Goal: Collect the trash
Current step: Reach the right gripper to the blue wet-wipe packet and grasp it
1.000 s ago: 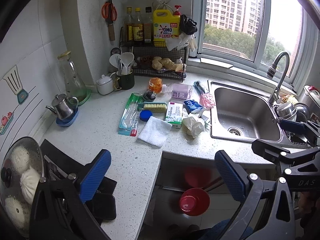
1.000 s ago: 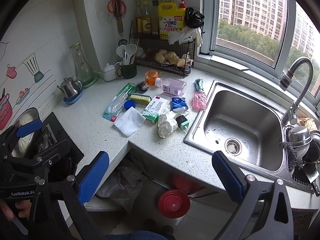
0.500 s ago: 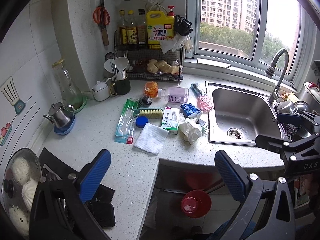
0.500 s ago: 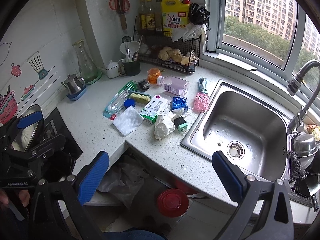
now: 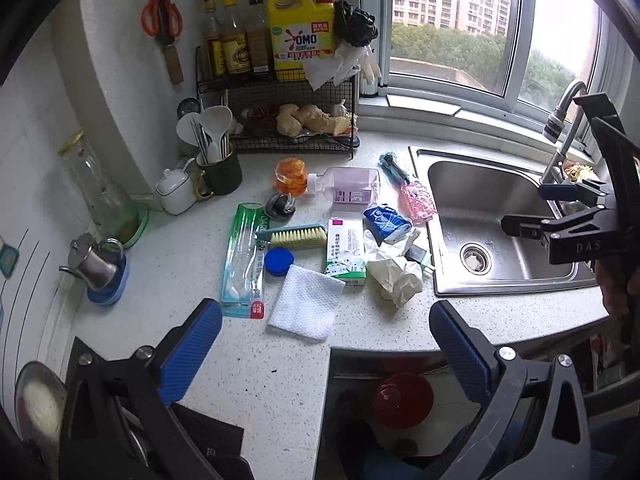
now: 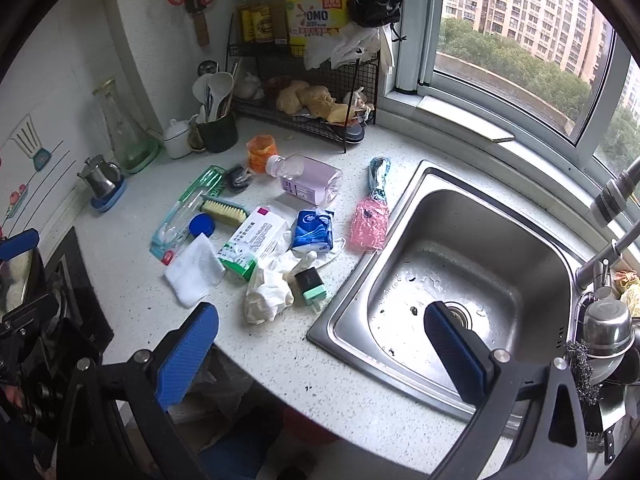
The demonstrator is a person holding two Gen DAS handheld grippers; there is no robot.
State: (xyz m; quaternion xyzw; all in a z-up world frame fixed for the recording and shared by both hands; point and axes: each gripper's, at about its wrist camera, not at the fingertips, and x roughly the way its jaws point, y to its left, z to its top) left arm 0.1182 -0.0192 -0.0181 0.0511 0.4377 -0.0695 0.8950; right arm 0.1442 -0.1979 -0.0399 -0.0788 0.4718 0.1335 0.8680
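Litter lies on the white speckled counter (image 5: 256, 364) left of the sink: a crumpled white glove (image 5: 394, 272) (image 6: 268, 290), a white cloth (image 5: 306, 308) (image 6: 195, 270), a green-and-white box (image 5: 346, 252) (image 6: 252, 242), a blue tissue pack (image 5: 386, 220) (image 6: 313, 230), a pink wrapper (image 5: 418, 196) (image 6: 368, 224), a lying pink bottle (image 5: 352, 190) (image 6: 306, 182) and a toothbrush pack (image 5: 246, 260). My left gripper (image 5: 324, 354) hangs open over the counter's front edge, nothing in it. My right gripper (image 6: 320, 354) is open and empty above the counter beside the sink.
A steel sink (image 6: 452, 280) with a tap (image 5: 562, 124) is at the right. A wire rack (image 5: 280, 120) with bottles stands at the back, a kettle (image 5: 94, 262) and glass jug (image 5: 100, 192) at the left. A red bin (image 5: 402, 400) sits on the floor below.
Both grippers have come forward and lower toward the counter, so the litter looks bigger. Both have stayed open. Nothing on the counter has moved.
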